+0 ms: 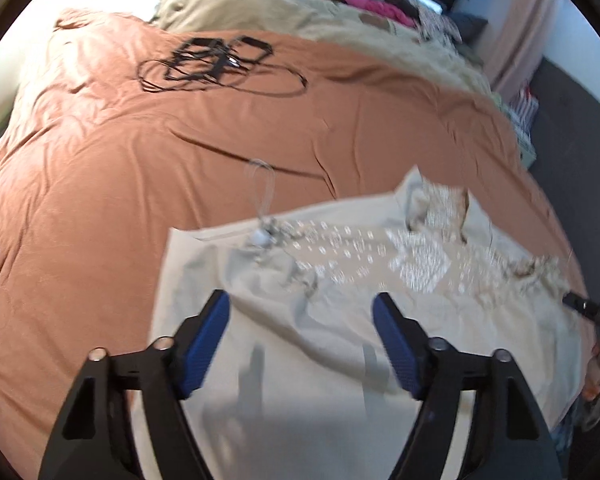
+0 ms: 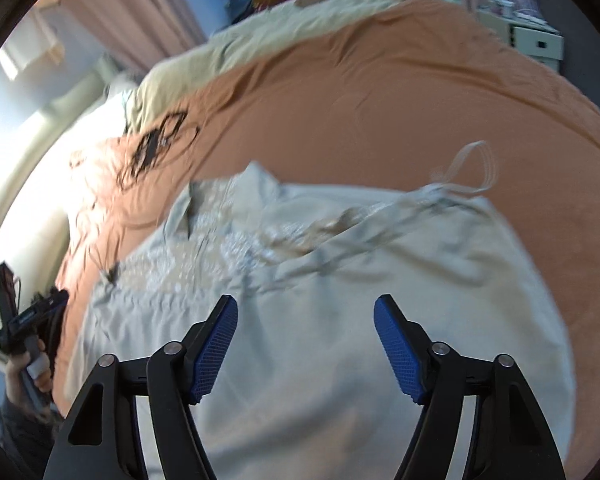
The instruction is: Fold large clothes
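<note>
A pale beige garment (image 1: 332, 344) with silver sequin decoration (image 1: 416, 268) lies spread on an orange bedspread (image 1: 140, 168). It has thin ribbon loops (image 1: 264, 188) at its far edge. My left gripper (image 1: 300, 320) is open and empty, just above the garment's near part. In the right wrist view the same garment (image 2: 340, 300) lies below my right gripper (image 2: 306, 324), which is open and empty. The right gripper's body shows at the right edge of the left wrist view (image 1: 592, 312). The left gripper's handle shows at the left of the right wrist view (image 2: 24, 320).
A tangle of black cable with black blocks (image 1: 216, 64) lies on the far part of the bedspread. A beige blanket (image 1: 284, 12) and a pile of clothes (image 1: 380, 8) lie beyond. White drawers (image 2: 536, 44) and pink curtains (image 2: 128, 12) stand around the bed.
</note>
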Demonstrator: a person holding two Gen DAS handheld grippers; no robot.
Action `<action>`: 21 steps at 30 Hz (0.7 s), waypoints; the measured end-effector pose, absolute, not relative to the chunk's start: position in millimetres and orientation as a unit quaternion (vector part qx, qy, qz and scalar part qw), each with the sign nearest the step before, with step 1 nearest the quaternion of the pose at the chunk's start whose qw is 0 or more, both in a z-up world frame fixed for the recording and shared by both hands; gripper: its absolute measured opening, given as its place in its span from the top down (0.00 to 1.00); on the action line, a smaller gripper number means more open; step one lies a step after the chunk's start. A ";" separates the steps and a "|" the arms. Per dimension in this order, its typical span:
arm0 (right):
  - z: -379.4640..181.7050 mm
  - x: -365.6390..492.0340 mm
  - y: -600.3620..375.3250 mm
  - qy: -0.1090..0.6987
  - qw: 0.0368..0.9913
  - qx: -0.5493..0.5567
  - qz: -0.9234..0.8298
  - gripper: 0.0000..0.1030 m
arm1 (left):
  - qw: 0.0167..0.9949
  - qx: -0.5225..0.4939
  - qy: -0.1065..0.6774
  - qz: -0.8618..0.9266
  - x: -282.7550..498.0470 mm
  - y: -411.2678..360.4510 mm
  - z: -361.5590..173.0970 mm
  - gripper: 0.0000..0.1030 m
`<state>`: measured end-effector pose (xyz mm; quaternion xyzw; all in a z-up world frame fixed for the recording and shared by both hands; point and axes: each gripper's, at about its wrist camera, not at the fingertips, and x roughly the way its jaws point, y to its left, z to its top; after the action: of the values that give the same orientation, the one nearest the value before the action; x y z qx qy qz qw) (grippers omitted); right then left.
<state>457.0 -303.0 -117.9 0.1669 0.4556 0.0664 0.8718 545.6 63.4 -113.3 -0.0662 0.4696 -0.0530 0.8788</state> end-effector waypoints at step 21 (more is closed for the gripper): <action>-169.8 497.2 -217.5 0.514 0.850 0.067 0.098 0.97 | 0.834 0.071 0.541 -0.082 571.2 -17.9 -174.0 0.97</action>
<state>497.2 -217.5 -169.8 0.0673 0.5135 0.0981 0.8498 571.2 -17.9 -174.0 0.0714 0.5411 -0.0823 0.8339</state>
